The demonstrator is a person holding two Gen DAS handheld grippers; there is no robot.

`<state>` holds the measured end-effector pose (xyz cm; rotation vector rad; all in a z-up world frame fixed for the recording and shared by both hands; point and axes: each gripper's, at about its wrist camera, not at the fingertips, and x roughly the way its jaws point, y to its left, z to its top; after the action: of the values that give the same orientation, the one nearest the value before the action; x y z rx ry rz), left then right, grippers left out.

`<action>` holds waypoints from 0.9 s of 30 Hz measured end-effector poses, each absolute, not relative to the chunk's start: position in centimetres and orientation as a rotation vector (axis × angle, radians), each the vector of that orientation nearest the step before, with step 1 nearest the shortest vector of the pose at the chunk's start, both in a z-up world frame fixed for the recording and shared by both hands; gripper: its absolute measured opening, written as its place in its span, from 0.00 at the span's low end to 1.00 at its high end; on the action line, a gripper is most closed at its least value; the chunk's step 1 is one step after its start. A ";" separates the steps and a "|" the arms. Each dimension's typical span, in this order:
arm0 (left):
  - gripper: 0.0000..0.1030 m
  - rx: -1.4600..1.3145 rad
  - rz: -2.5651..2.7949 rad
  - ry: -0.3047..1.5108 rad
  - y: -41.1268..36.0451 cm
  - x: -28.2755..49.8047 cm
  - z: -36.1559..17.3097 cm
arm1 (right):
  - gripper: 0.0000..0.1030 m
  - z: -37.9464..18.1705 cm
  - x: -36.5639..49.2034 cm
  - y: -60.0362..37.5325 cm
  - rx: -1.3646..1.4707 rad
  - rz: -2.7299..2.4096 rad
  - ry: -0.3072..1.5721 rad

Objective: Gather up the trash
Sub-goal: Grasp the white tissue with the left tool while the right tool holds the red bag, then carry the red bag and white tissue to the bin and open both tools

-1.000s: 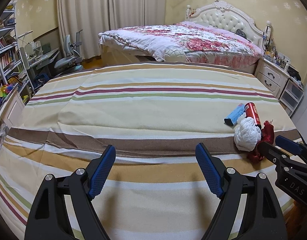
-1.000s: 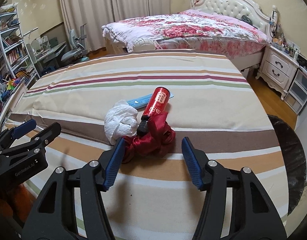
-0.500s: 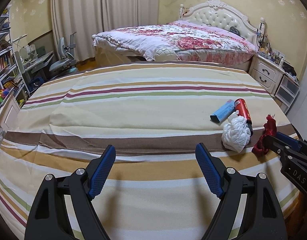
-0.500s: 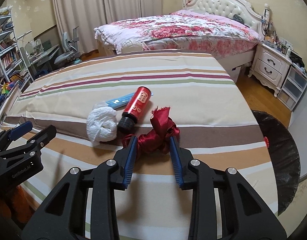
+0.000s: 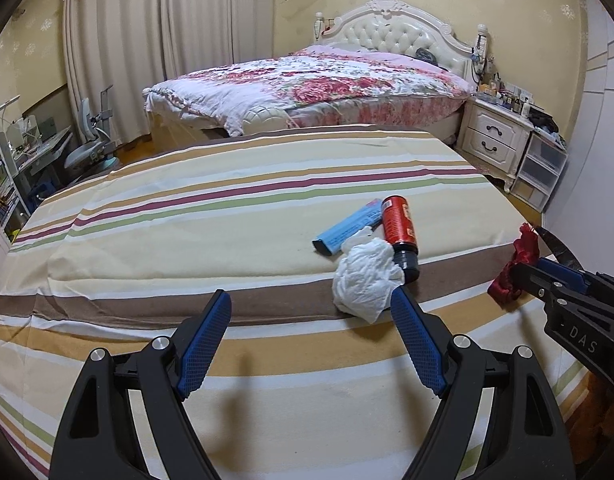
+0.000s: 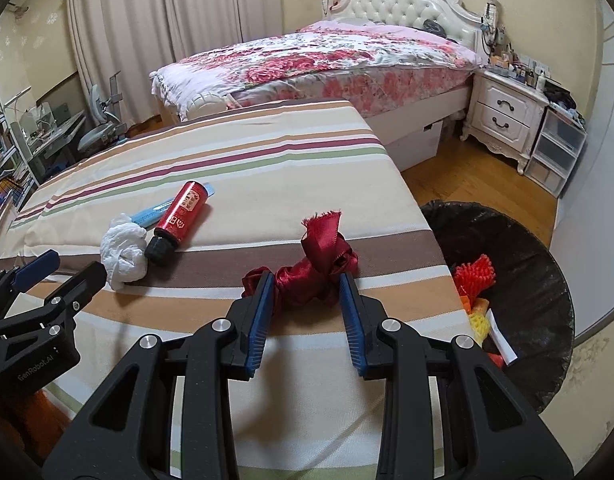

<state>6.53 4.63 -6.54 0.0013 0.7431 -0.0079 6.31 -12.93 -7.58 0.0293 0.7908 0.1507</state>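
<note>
My right gripper is shut on a crumpled red ribbon and holds it above the striped bedsheet, near its right edge; the ribbon also shows in the left wrist view. A white crumpled tissue, a red bottle with a black cap and a light blue tube lie together on the sheet. My left gripper is open and empty, with the tissue just ahead of its right finger. A black trash bag stands open to the right, with red and yellow scraps inside.
A second bed with a floral quilt stands behind. A white nightstand and plastic drawers are at the right wall. A desk and chair are at the left. Wooden floor lies between the bed and the nightstand.
My right gripper has closed on the red ribbon, lifted it and carried it to the right, away from the bottle and tissue. My left gripper has moved right, closer to the tissue.
</note>
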 end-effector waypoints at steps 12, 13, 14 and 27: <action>0.50 0.027 -0.067 0.817 3.0 8.8 -7.6 | 0.32 -7.9 6.4 -13.0 0.046 0.164 0.795; 0.43 0.018 -0.078 0.821 3.0 8.9 -7.6 | 0.32 -7.9 6.5 -13.0 0.045 0.164 0.795; 0.35 0.010 -0.089 0.824 3.0 8.9 -7.7 | 0.32 -7.9 6.4 -13.0 0.046 0.164 0.795; 0.29 -0.045 -0.128 0.806 3.5 7.3 -7.0 | 0.32 -7.3 5.6 -13.6 0.056 0.154 0.776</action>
<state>7.30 3.45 -7.04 -0.0448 0.8057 -0.1276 5.63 -13.57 -7.33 0.0557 0.7756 0.1537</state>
